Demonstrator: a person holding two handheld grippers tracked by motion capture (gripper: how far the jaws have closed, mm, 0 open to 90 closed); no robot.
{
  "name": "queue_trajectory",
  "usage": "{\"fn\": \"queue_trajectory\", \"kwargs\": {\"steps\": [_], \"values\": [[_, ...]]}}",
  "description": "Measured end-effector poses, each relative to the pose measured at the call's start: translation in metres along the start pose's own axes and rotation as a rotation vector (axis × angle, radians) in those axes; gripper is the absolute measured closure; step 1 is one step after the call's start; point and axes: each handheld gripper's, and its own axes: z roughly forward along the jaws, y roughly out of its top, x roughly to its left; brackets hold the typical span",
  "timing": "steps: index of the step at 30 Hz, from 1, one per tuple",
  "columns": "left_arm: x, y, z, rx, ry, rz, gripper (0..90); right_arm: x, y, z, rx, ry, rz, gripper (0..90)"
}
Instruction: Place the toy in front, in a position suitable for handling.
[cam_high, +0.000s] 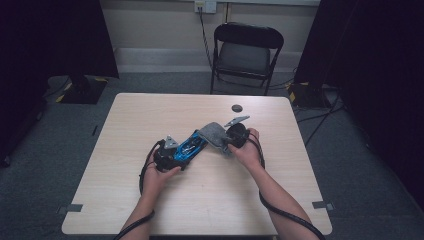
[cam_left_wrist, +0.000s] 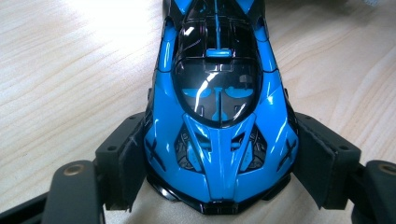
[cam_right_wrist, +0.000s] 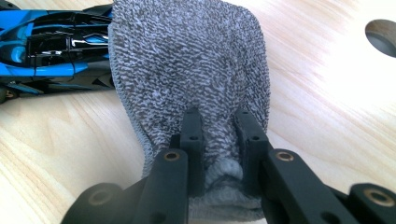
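A glossy blue and black toy car (cam_high: 191, 145) lies on the wooden table (cam_high: 150, 115). My left gripper (cam_high: 175, 155) is shut on one end of the car (cam_left_wrist: 219, 107), its two pads pressed against the car's flanks. My right gripper (cam_high: 227, 141) is shut on a bunched fold of a grey knitted cloth (cam_high: 213, 134). In the right gripper view the cloth (cam_right_wrist: 191, 60) spreads out past the jaws, and its far edge lies over the other end of the car (cam_right_wrist: 51, 51).
A small dark round disc (cam_high: 237, 108) lies on the table behind the grippers, seen also as a disc (cam_right_wrist: 383, 37) at the right gripper view's edge. A black folding chair (cam_high: 246, 52) stands beyond the table. Cables trail from both grippers toward the near edge.
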Motion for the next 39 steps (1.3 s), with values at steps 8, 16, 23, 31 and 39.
{"fn": "queue_trajectory", "kwargs": {"steps": [8,16,23,31,39], "values": [[0.0,0.0,0.0,0.001,0.0,0.0,25.6,-0.009,-0.008,-0.007,0.001,-0.013,0.007,76.5],[0.0,0.0,0.0,-0.002,-0.001,0.002,25.4,-0.015,-0.014,-0.023,-0.003,-0.041,-0.011,76.5],[0.0,0.001,0.001,0.001,-0.007,-0.004,24.2,-0.019,-0.021,-0.036,-0.016,-0.043,0.001,76.5],[0.001,0.007,-0.005,0.051,-0.034,-0.013,22.8,-0.015,-0.031,-0.045,-0.032,-0.044,-0.011,76.5],[0.0,0.012,-0.009,0.042,-0.028,-0.026,24.1,-0.015,-0.038,-0.042,-0.021,-0.04,-0.002,76.5]]}}
